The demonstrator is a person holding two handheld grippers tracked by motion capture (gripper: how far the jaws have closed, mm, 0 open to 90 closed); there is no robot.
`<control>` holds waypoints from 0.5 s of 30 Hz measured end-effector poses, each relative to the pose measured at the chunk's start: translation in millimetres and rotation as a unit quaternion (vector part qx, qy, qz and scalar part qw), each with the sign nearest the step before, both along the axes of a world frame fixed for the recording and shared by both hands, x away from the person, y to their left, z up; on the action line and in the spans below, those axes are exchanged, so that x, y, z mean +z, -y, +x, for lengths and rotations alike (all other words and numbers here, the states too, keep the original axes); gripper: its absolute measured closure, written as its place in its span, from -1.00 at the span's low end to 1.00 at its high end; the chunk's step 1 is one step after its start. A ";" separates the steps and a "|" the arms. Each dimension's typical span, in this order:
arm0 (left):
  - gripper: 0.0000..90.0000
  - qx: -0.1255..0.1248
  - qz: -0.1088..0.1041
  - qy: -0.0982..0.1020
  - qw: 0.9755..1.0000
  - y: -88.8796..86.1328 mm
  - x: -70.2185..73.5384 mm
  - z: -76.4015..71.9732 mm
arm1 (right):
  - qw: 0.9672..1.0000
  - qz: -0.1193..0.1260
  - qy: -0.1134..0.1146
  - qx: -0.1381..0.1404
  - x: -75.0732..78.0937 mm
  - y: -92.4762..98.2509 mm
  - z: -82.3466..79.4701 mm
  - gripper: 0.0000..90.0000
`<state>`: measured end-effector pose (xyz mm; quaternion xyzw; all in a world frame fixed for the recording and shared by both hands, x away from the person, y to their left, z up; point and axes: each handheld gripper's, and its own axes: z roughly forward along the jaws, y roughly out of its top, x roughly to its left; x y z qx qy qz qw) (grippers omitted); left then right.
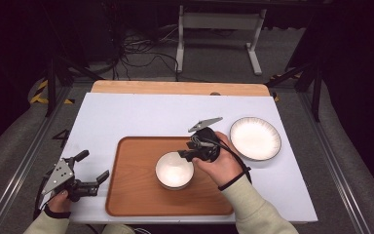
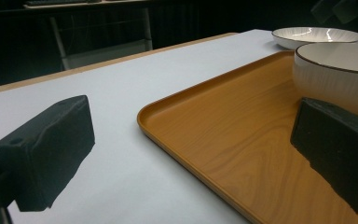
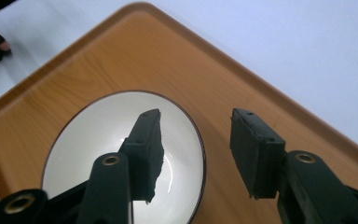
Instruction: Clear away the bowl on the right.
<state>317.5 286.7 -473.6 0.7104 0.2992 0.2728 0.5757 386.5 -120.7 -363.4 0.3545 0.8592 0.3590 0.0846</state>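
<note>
Wood-grain tray (image 1: pixel 136 195): laid on the white tabletop (image 1: pixel 126 117), near the person's edge; a bowl is carried on its right half.
Bowl (image 1: pixel 174 169): white with a dark rim, upright and empty, seated on the tray. Seen close from above in the right gripper view (image 3: pixel 98 140).
Plate (image 1: pixel 255 138): white, ribbed, set on the tabletop just off the tray's right rear corner, apart from the bowl.
Right gripper (image 1: pixel 187 155): held at the bowl's right rim. Jaws are parted, one over the bowl's inside and one outside the rim; the rim is straddled but not seen to be pinched.
Left gripper (image 1: pixel 93 168): rested low on the tabletop, left of the tray. Jaws are spread wide with nothing between them.
Step in hand: judged to be either the grasp or the release of the bowl at its rim; which of the two cannot be told.
Next move: if a grasp is meant, the jaws are to be closed squarely on the rim wall and the bowl lifted level, since a thin glazed edge may slip.
</note>
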 end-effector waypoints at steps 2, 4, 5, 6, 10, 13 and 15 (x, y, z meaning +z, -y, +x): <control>-0.99 0.000 0.000 0.000 1.000 0.0 0.0 -0.1 | 1.000 0.010 0.020 0.014 1.6 2.5 -4.0 0.16; -0.99 0.000 0.001 0.000 1.000 0.1 0.0 0.0 | 0.999 0.018 0.038 0.021 2.7 5.4 -7.1 0.13; -0.99 0.000 0.000 0.000 1.000 0.0 0.0 0.1 | 0.997 0.030 0.058 0.028 3.4 9.1 -10.0 0.11; -0.99 0.001 0.001 0.000 1.000 0.0 0.1 0.2 | 0.997 0.035 0.064 0.030 3.6 10.6 -11.0 0.09; -0.99 0.000 0.001 0.000 1.000 -0.1 0.1 0.5 | 0.990 0.064 0.117 0.044 2.3 20.4 -16.4 0.00; -0.99 0.000 0.001 0.000 1.000 0.0 0.1 0.5 | 0.986 0.076 0.137 0.049 1.7 25.5 -19.4 -0.08; -0.99 0.000 0.001 0.000 1.000 0.0 0.1 0.5 | 0.983 0.085 0.153 0.054 1.4 28.9 -21.5 -0.11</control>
